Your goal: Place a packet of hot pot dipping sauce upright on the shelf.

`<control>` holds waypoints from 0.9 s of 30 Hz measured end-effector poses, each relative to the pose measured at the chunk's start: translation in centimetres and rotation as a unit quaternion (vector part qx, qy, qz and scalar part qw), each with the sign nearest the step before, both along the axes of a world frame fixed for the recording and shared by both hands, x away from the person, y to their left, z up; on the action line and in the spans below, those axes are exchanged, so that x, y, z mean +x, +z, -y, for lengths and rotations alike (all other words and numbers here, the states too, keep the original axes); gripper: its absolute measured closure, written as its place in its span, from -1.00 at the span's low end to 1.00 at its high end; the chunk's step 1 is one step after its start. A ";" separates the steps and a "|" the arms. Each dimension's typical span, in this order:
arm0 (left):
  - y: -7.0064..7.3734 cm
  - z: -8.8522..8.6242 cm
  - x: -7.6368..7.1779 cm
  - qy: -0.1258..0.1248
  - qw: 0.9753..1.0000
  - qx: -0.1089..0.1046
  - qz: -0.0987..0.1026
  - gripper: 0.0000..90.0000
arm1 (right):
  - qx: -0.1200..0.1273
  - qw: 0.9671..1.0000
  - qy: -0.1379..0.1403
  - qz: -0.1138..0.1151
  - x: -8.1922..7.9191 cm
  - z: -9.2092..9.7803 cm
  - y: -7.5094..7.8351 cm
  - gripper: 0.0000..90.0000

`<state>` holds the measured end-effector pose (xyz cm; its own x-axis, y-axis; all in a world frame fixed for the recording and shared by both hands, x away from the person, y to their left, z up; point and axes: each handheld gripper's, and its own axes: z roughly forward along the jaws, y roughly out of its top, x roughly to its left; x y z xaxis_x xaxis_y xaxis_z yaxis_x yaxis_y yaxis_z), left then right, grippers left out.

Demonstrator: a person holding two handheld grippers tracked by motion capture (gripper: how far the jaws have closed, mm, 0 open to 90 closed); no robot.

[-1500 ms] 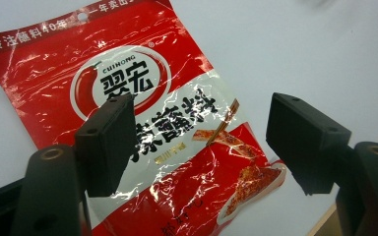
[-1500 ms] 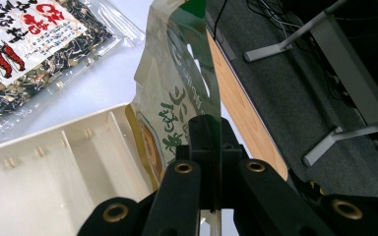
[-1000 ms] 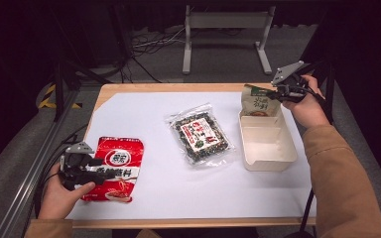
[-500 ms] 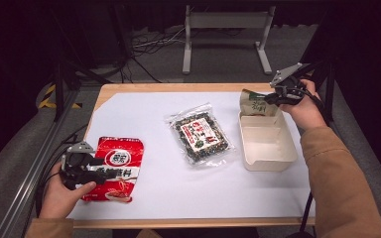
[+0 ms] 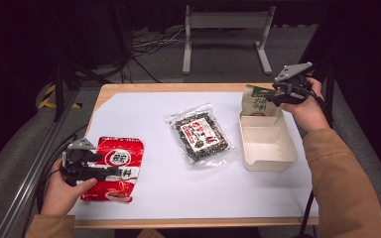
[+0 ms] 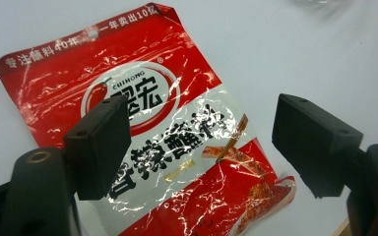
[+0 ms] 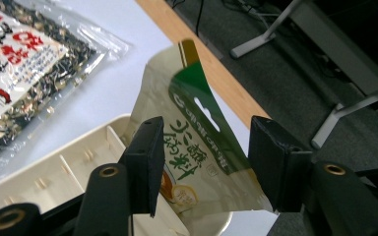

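A red snack packet lies flat at the table's front left. My left gripper hovers over it, open, with its jaws spread wide above the packet. A green and beige packet stands tilted at the far end of a cream tray. My right gripper is right at that packet. Its jaws stand apart on either side of it, open. The packet's lower edge is hidden behind the jaws.
A clear packet of dark seaweed snack lies mid-table, left of the tray. White paper covers the wooden tabletop. Beyond the far edge stand a metal stand and cables on the floor.
The green packet and the right hand have shifted only very slightly at the tray's far end. The left gripper and the red packet have stayed still.
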<state>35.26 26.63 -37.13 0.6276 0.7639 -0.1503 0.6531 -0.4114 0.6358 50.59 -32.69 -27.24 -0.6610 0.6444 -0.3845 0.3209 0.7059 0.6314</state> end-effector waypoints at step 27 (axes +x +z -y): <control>1.4 -1.3 4.0 0.043 0.998 -0.024 0.039 -0.58 | 0.131 0.990 0.058 0.018 -7.7 -3.6 2.8 -0.02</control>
